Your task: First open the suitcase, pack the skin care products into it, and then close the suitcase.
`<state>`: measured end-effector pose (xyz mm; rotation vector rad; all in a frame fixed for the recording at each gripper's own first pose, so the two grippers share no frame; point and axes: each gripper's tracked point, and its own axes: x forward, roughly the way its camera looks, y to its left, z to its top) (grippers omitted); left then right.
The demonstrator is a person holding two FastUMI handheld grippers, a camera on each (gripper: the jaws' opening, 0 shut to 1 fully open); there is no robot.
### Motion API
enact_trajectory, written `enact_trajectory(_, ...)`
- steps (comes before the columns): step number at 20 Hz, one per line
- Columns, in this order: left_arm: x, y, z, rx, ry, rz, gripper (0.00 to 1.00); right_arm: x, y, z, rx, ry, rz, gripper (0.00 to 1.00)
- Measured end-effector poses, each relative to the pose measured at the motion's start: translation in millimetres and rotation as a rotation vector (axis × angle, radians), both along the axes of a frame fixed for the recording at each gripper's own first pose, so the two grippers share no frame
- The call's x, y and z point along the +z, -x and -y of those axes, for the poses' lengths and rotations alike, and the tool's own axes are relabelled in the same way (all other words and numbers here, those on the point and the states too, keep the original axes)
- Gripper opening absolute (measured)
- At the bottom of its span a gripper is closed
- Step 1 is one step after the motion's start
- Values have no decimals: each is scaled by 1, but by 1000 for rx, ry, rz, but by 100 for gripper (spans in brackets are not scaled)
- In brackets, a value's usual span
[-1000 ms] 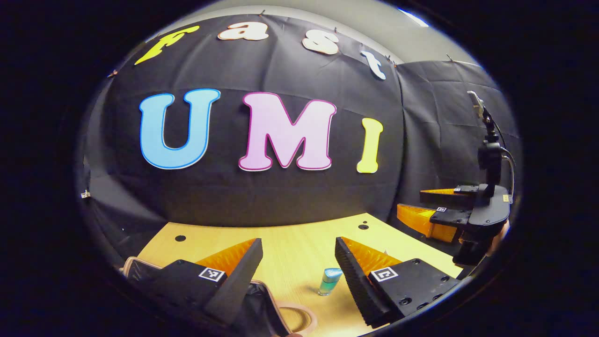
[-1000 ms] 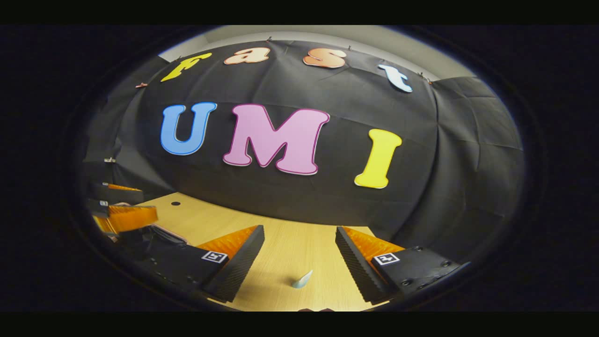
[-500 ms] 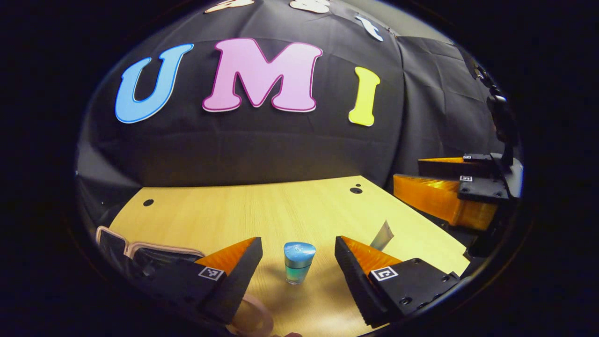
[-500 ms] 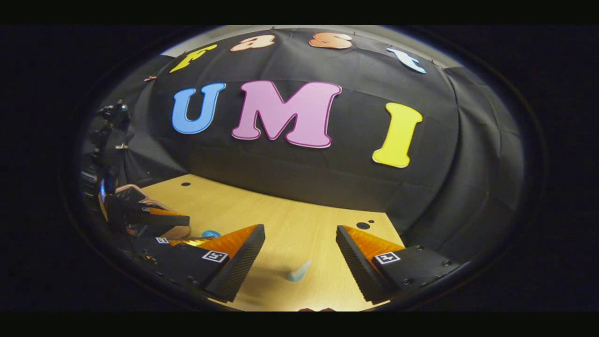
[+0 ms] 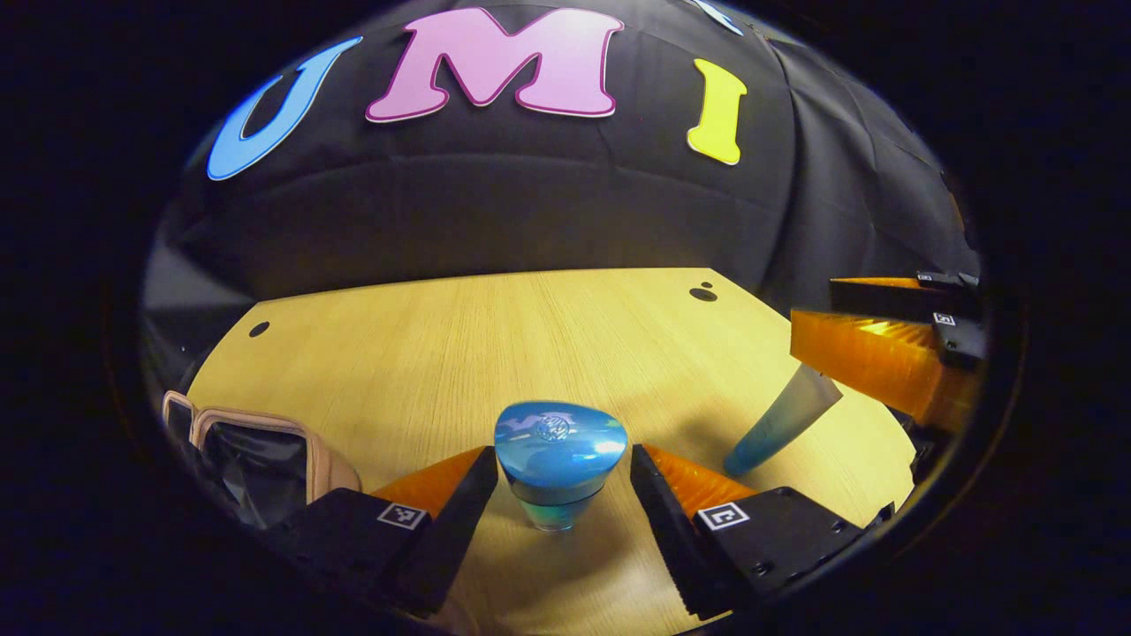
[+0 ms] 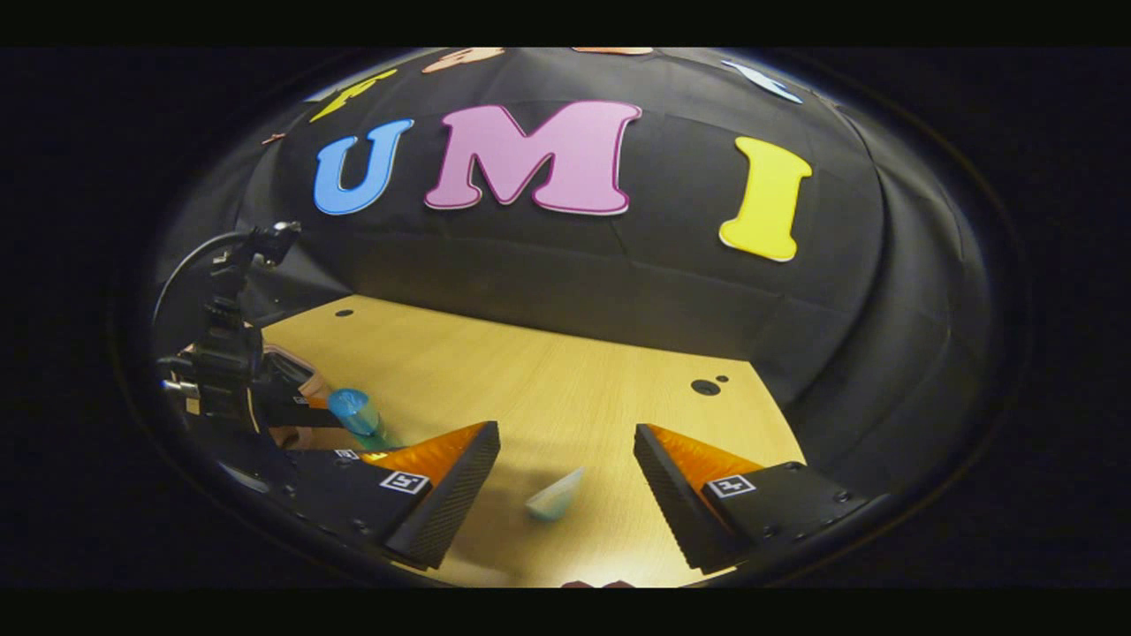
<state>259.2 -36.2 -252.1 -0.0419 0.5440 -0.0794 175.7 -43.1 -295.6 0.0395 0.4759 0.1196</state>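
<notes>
A small bottle with a wide blue cap stands upright on the wooden table. My left gripper is open, with one finger close on each side of the bottle's cap. In the right gripper view the same bottle shows beside the left gripper. A pale blue tube stands tilted on the table just ahead of my open right gripper, low between its fingers. The tube and the right gripper also appear at the right of the left gripper view.
A pink-trimmed suitcase with a dark inside lies at the table's left, close to my left gripper. Its edge is partly hidden behind that gripper. Black cloth walls close off the back and right of the table.
Both grippers have dropped and tilted toward the table. The left one moved forward until the bottle stood between its fingers. The right one came nearer the tube.
</notes>
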Motion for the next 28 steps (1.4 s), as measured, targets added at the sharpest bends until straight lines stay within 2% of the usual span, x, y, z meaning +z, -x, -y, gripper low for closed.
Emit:
enact_trajectory(2,-3,1,-5,11,-20,-19,72,-17,2,0,0,-13,-38,97)
enact_trajectory(3,-7,-6,-1,10,-22,-24,50,-27,4,-1,0,-23,-58,97)
enact_trajectory(6,-2,-1,6,-26,-25,-33,48,-56,10,-4,-18,-66,-129,97)
enact_trajectory(7,-2,-2,6,-29,-31,-32,51,-66,12,-4,-26,-74,-153,96)
enact_trajectory(9,-1,-3,6,-31,-33,-30,48,-84,14,-5,-40,-87,-199,96)
enact_trajectory(11,-4,-3,6,-33,-38,-41,51,-99,14,-9,-47,-95,-239,97)
enact_trajectory(14,-4,-3,5,-43,-45,-43,48,-118,12,-16,-47,-118,-298,96)
enact_trajectory(15,-4,-4,5,-47,-45,-46,48,-123,13,-19,-48,-130,-319,84)
enact_trajectory(16,-5,-3,5,-51,-46,-49,52,-126,11,-14,-79,-104,-323,61)
enact_trajectory(17,-5,-4,4,-55,-49,-52,48,-126,7,-13,-84,-98,-310,38)
enact_trajectory(18,-5,-3,4,-57,-52,-59,48,-126,7,-14,-81,-97,-315,42)
enact_trajectory(19,-4,-2,4,-58,-52,-65,48,-123,5,-14,-86,-89,-307,34)
enact_trajectory(20,-4,-2,3,-59,-46,-72,48,-122,6,-15,-76,-85,-307,36)
enact_trajectory(22,-2,-2,3,-58,-13,-96,47,-121,9,-19,-59,-75,-307,24)
enact_trajectory(23,0,-1,2,-54,4,-116,47,-117,12,-17,-59,-63,-306,29)
enact_trajectory(24,4,5,-2,-41,23,-141,49,-111,14,-18,-56,-71,-293,28)
enact_trajectory(25,12,9,-6,-29,41,-152,42,-101,13,-19,-58,-79,-273,27)
enact_trajectory(26,21,13,-10,-22,60,-151,46,-91,13,-22,-52,-95,-256,27)
enact_trajectory(27,35,15,-15,-18,73,-140,45,-78,14,-25,-46,-104,-236,21)
enact_trajectory(28,49,19,-23,-17,72,-124,43,-63,14,-27,-40,-111,-212,34)
